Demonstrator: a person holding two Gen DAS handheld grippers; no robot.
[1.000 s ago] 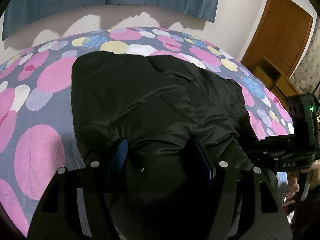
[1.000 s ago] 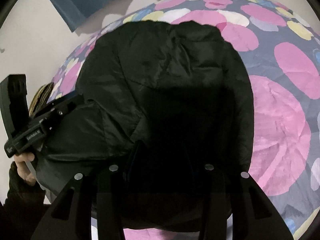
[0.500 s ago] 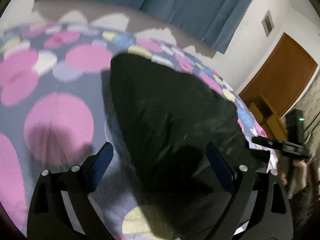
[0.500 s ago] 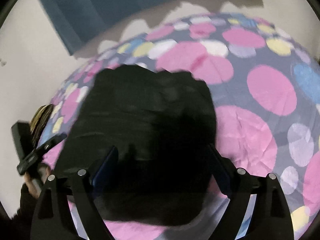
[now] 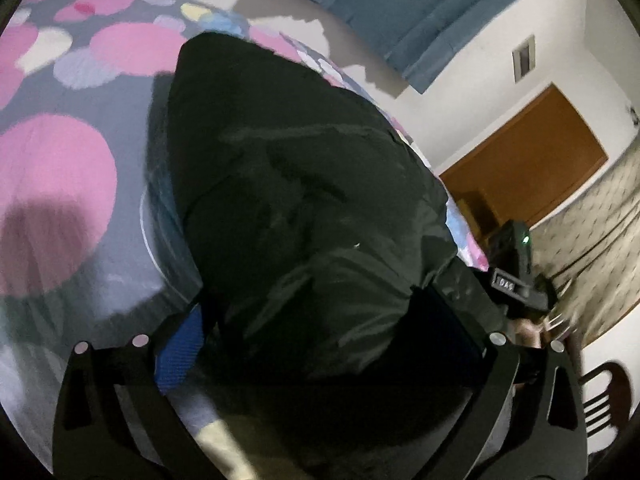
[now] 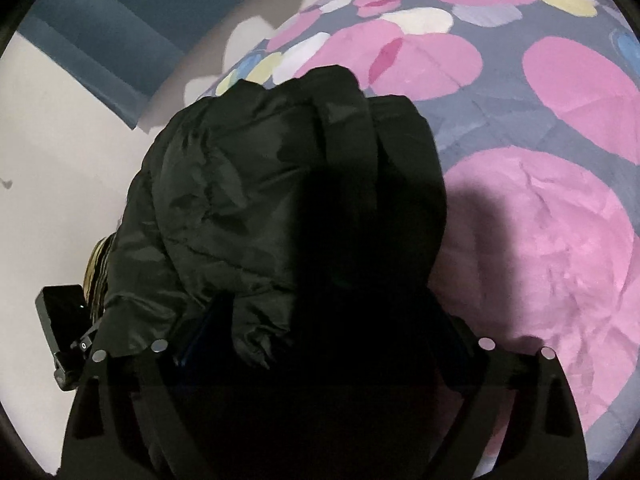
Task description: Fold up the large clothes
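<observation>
On the spotted bed (image 5: 72,184) the black jacket (image 5: 304,184) runs lengthwise toward twelve o'clock from both grippers. Left gripper (image 5: 316,332) and right gripper (image 6: 320,332) have just opened wide, straddling its near hem unpressed, equally near.

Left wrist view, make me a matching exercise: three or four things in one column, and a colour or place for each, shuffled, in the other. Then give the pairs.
Things:
1. jacket
2. bedspread
3. curtain
4. door

Descriptions:
A. brown wood, at the right by the white wall
B. black, lying folded on the bed
C. blue, hanging above the far side of the bed
D. grey with pink, yellow and white circles

Pairs: 1-B, 2-D, 3-C, 4-A
</observation>
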